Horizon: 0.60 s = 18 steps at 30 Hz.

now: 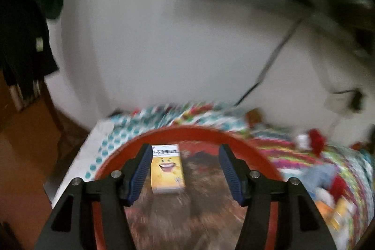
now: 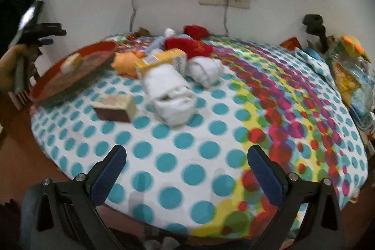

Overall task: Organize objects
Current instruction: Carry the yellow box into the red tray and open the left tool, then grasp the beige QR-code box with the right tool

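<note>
Left wrist view: left gripper (image 1: pixel 184 170) open, nothing gripped. Small yellow box (image 1: pixel 166 169) lies flat in red tray (image 1: pixel 246 139), centre frame, just right of left pad, untouched.

Right wrist view: right gripper (image 2: pixel 186 176) wide open, empty, above dotted cloth (image 2: pixel 182 149) at bottom. Brown box (image 2: pixel 114 107), white rolled socks (image 2: pixel 172 95) mid-frame, well beyond fingertips.

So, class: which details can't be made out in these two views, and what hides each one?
- Left wrist view: the yellow box lettering, motion-blurred.
- Left wrist view: the red tray near rim, cut by the bottom edge.
- Right wrist view: the brown box label, blurred.
</note>
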Tool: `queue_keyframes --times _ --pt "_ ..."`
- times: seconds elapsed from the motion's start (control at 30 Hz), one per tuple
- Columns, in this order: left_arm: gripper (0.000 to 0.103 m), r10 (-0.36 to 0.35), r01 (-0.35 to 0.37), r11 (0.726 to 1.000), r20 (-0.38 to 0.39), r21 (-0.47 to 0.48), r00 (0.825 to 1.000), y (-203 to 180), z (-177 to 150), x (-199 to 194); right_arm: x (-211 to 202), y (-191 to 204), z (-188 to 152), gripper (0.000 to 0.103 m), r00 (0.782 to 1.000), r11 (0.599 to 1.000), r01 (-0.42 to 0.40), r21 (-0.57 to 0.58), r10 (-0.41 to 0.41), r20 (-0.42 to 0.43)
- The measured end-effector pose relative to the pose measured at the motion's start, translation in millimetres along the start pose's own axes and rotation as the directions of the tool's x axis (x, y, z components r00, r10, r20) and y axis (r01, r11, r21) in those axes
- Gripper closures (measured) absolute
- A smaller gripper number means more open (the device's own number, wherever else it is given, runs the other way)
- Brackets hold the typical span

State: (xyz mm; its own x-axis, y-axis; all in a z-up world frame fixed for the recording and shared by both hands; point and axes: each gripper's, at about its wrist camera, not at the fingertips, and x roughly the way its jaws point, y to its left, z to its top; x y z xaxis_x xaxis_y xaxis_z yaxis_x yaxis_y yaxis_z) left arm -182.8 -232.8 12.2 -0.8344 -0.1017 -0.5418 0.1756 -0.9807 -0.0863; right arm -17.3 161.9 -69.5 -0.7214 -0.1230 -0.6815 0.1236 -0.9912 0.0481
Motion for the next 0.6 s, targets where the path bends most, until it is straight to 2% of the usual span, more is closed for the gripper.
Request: queue_keyframes --times 0.07,0.1,0.17,0.23,0.33,0.43,0.57,0.6 --pt "0.039 -0.02 0.011 0.995 0.089 0.103 0.996 -16.2 -28.7 -64.8 0.4 10.1 5.3 0.0 1.0 1.0 -0.008 -0.002 0.008 0.013" --pt "0.038 -0.032 0.019 0.991 0.1 0.134 0.994 -20.7 -42.5 -84.3 0.7 14.4 7.2 0.0 0.999 1.0 -0.024 0.01 0.024 0.029" --pt "0.038 -0.071 0.056 0.987 0.096 0.148 0.993 -27.9 -78.1 -120.7 4.9 19.5 8.2 0.0 0.999 0.999 -0.031 0.041 0.029 0.036" --pt "0.038 -0.144 0.137 0.982 0.051 0.129 0.988 -33.3 -122.9 -154.5 14.2 24.1 8.9 0.0 0.999 0.998 -0.046 0.051 0.046 0.014" --pt "0.038 -0.151 0.146 0.985 0.05 0.096 0.987 -37.6 -161.9 -181.7 28.7 32.2 12.4 0.0 0.997 0.996 -0.059 0.063 0.062 -0.045" --pt "0.037 -0.148 0.147 0.989 0.09 0.022 0.985 -31.8 -190.0 -201.2 36.0 50.2 18.1 0.0 0.996 0.997 -0.062 0.056 0.065 -0.06" --pt "0.037 -0.099 0.094 0.993 0.063 0.076 0.993 -29.2 -206.7 -191.9 48.5 77.2 27.7 0.003 0.998 1.0 -0.003 0.024 0.004 -0.058" --pt "0.037 -0.088 0.085 0.994 0.049 0.073 0.995 -29.0 -210.3 -189.0 52.2 83.3 29.8 0.006 0.998 1.0 0.011 0.016 -0.01 -0.057"
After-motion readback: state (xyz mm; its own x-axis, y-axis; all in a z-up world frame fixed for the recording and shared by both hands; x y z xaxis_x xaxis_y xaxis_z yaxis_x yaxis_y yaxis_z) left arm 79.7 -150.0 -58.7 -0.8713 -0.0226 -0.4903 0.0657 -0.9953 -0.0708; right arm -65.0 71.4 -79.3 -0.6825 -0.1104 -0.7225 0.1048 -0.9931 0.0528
